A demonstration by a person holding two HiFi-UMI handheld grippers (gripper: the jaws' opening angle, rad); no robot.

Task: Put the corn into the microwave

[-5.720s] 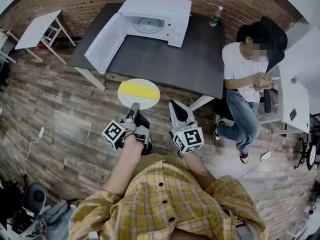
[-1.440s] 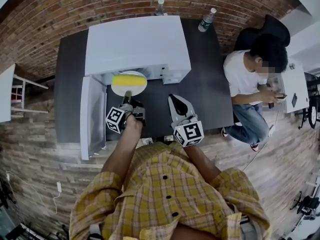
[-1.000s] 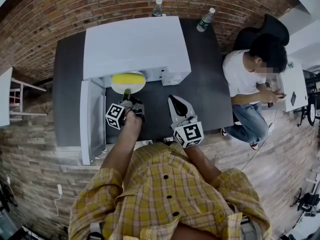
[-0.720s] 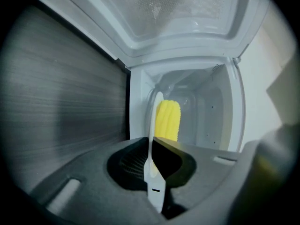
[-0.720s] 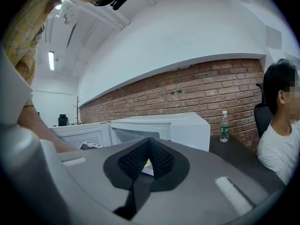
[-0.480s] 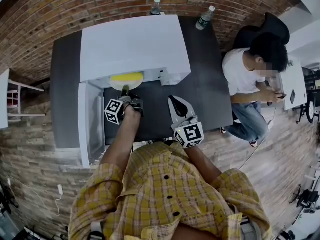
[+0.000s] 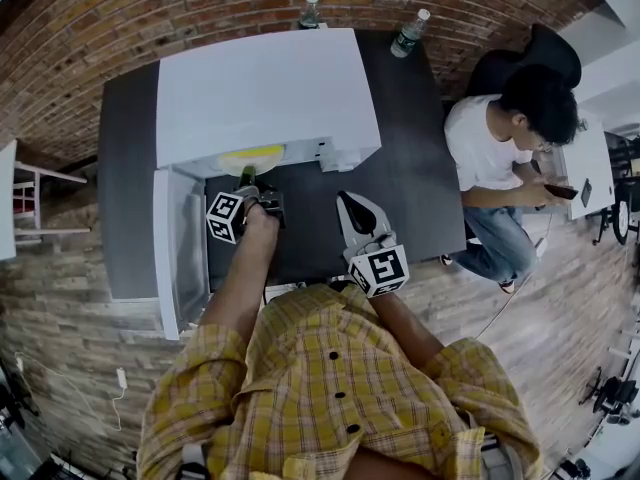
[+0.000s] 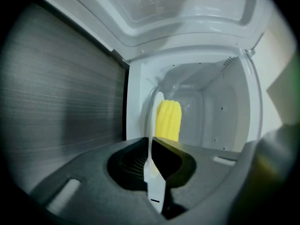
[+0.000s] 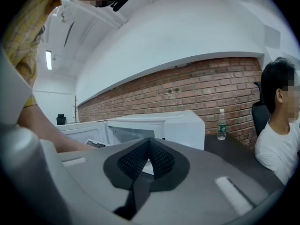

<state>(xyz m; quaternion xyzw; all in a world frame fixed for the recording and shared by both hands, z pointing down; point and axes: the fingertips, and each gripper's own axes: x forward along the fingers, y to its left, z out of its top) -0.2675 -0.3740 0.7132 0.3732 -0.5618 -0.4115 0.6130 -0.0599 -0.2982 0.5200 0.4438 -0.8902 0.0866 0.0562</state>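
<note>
The yellow corn (image 8: 168, 121) lies on a white plate (image 8: 151, 125) whose rim is pinched between the jaws of my left gripper (image 8: 150, 143). Plate and corn are inside the mouth of the white microwave (image 8: 201, 102), seen edge-on in the left gripper view. From the head view, only a sliver of the corn (image 7: 252, 154) shows under the microwave (image 7: 265, 88) top, just beyond my left gripper (image 7: 247, 178). The door (image 7: 178, 243) hangs open at the left. My right gripper (image 7: 346, 205) hovers over the dark table, shut and holding nothing; its tips (image 9: 149, 143) meet.
A dark table (image 7: 405, 173) carries the microwave. Two water bottles (image 7: 311, 8) (image 7: 411, 32) stand at its far edge. A person (image 7: 500, 138) sits at the table's right end. A brick wall runs behind, and the wood floor (image 7: 60, 298) lies to the left.
My left gripper has carried the plate with the corn further into the microwave, so less of it shows from the head view. The right gripper has kept still.
</note>
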